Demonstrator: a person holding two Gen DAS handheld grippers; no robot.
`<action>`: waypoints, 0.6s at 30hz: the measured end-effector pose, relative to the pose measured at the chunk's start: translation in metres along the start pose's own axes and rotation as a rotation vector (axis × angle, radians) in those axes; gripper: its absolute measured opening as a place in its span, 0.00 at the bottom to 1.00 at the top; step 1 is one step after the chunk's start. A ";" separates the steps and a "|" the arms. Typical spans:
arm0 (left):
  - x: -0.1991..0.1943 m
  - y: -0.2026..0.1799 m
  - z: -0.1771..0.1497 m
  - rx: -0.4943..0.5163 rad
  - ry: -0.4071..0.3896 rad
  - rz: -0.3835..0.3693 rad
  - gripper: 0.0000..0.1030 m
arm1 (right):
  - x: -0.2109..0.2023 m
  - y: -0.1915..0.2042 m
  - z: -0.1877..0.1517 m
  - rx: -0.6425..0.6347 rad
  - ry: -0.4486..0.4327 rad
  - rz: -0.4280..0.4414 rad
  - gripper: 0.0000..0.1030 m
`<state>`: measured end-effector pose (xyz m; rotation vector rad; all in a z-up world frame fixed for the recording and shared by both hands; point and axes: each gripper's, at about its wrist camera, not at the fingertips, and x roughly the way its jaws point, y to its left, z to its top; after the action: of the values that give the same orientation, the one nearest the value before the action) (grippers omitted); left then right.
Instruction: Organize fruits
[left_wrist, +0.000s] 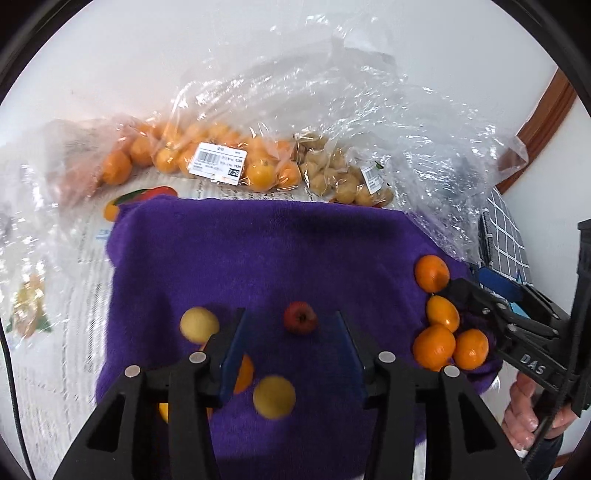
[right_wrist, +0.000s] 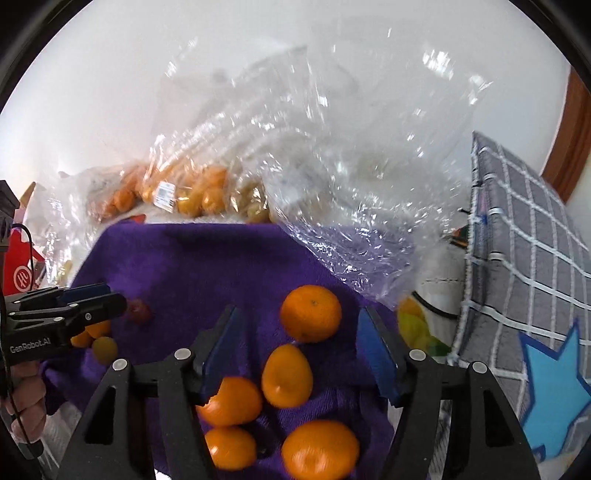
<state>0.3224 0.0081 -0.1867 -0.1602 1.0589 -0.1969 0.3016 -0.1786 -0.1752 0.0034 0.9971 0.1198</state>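
A purple towel lies on the table. In the left wrist view my left gripper is open and empty, with a small red apple between its fingertips. Two yellow fruits and an orange lie near its left finger. Several oranges cluster at the towel's right edge by my right gripper. In the right wrist view my right gripper is open and empty above several oranges. My left gripper shows at the left by the apple.
Clear bags of oranges and pale small fruits lie behind the towel. A large crumpled clear bag stands at the back right. A grey checked cushion is at the right. Newspaper covers the table on the left.
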 end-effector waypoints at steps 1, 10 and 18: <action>-0.004 0.000 -0.003 0.002 -0.002 0.006 0.44 | -0.009 0.002 -0.002 0.005 -0.009 0.002 0.64; -0.066 -0.010 -0.041 0.008 -0.068 0.070 0.52 | -0.088 0.021 -0.027 0.019 -0.060 -0.014 0.64; -0.120 -0.008 -0.080 0.008 -0.146 0.110 0.60 | -0.151 0.041 -0.063 0.007 -0.094 -0.035 0.64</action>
<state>0.1950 0.0259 -0.1216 -0.1068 0.9183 -0.0882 0.1638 -0.1569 -0.0803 -0.0017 0.9036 0.0829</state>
